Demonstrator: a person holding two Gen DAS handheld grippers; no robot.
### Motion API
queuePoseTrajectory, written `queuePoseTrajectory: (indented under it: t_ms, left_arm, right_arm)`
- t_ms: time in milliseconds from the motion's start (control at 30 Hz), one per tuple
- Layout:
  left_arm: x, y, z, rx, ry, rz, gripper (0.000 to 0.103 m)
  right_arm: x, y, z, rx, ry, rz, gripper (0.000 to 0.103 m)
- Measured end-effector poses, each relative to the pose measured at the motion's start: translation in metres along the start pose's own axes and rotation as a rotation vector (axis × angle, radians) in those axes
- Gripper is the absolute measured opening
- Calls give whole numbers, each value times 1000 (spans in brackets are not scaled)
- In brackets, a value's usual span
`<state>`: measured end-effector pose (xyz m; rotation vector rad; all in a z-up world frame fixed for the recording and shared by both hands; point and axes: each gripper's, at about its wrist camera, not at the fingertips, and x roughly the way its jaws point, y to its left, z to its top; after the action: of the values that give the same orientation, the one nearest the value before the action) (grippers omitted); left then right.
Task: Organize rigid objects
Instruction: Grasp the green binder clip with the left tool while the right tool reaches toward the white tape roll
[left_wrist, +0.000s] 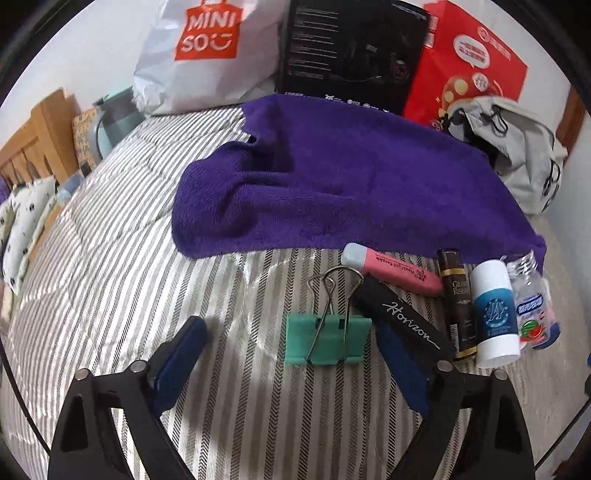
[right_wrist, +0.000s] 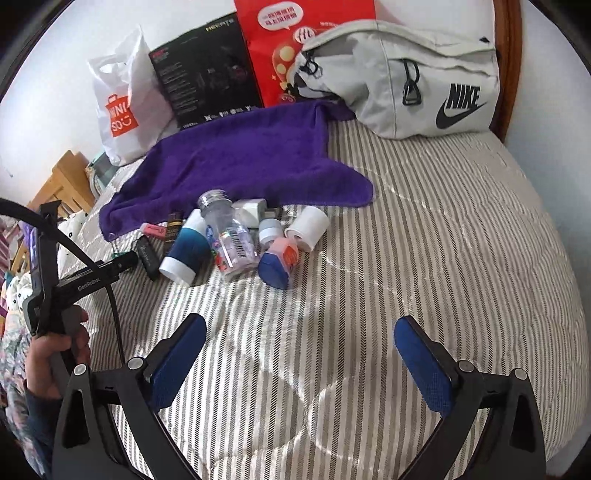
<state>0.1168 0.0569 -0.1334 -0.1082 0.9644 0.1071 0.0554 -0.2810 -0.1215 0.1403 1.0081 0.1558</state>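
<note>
Inside clear bottle (right_wrist: 231, 240), pale contents.

Green binder clip (left_wrist: 328, 338), bottles (right_wrist: 236, 240) lying clustered

Fuzzy purple towel (left_wrist: 332, 184), woven striped bedcover (left_wrist: 129, 240) (matt), wire-handled clip (left_wrist: 328, 332)

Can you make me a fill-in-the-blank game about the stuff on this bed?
1. The binder clip sitting between the left claw's open fingers is ____ in colour.
2. The word written in white on the black case is ____.
3. The towel spread on the striped bedspread is ____.
4. The grey bag at the head of the bed shows the brand name ____.

Missing words: green; Horizon; purple; Nike
</note>
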Motion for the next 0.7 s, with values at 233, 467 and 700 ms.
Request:
queuePoseTrajectory:
  t_ms: [233,467,700]
  left_arm:
    - [-2,-2,0,51,-37,24,59]
    - [-7,-11,-2,103,-44,12,40]
    - [-7,-10,-3,101,-47,2,40]
  right_arm:
    - [15,-5,7,11,32,4,101]
    - [22,-16,19,27,15,-27,98]
    - [41,-26,48,53,-12,-52,93]
